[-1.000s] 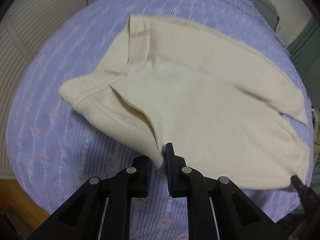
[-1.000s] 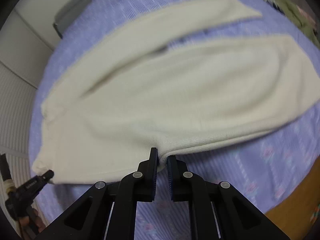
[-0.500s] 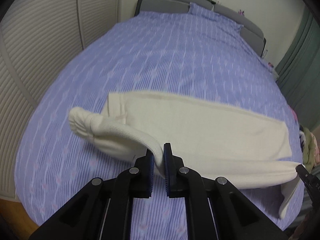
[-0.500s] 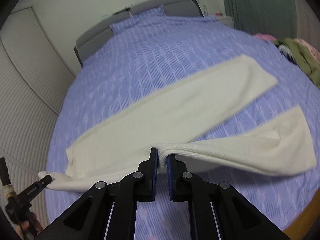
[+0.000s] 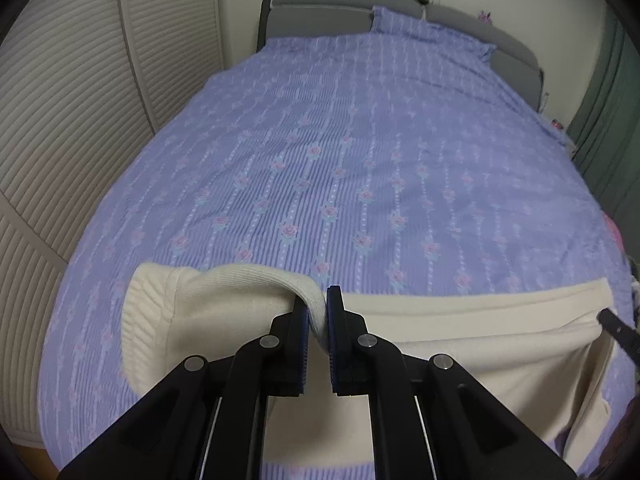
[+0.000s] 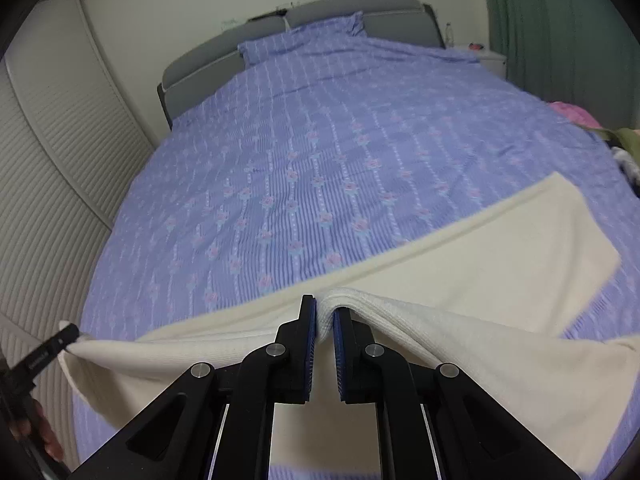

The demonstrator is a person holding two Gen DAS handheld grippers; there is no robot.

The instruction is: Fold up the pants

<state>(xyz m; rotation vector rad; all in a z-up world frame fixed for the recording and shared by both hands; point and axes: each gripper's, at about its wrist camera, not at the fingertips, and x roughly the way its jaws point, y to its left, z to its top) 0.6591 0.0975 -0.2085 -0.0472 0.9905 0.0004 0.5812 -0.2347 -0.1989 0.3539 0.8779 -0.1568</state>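
Observation:
Cream knit pants (image 5: 460, 332) hang across the near edge of a bed with a purple flowered cover (image 5: 360, 140). My left gripper (image 5: 317, 312) is shut on a ribbed fold of them near the waistband end (image 5: 144, 308). The right gripper's black tip (image 5: 618, 328) shows at the right edge of this view, pinching the cloth. In the right wrist view my right gripper (image 6: 325, 312) is shut on a fold of the pants (image 6: 500, 260), one leg lying flat out to the right. The left gripper (image 6: 60, 340) shows at the left, pinching the cloth.
A grey headboard (image 5: 320, 16) and pillow (image 6: 304, 38) lie at the far end. Slatted white wardrobe doors (image 5: 72, 120) line the left side. A green curtain (image 6: 560, 20) hangs at the right, and loose clothes (image 6: 616, 140) lie at the bed's right edge.
Both grippers pulled back toward the near edge and rose, dragging the pants with them. The pants went from filling the views to a band low in the frame.

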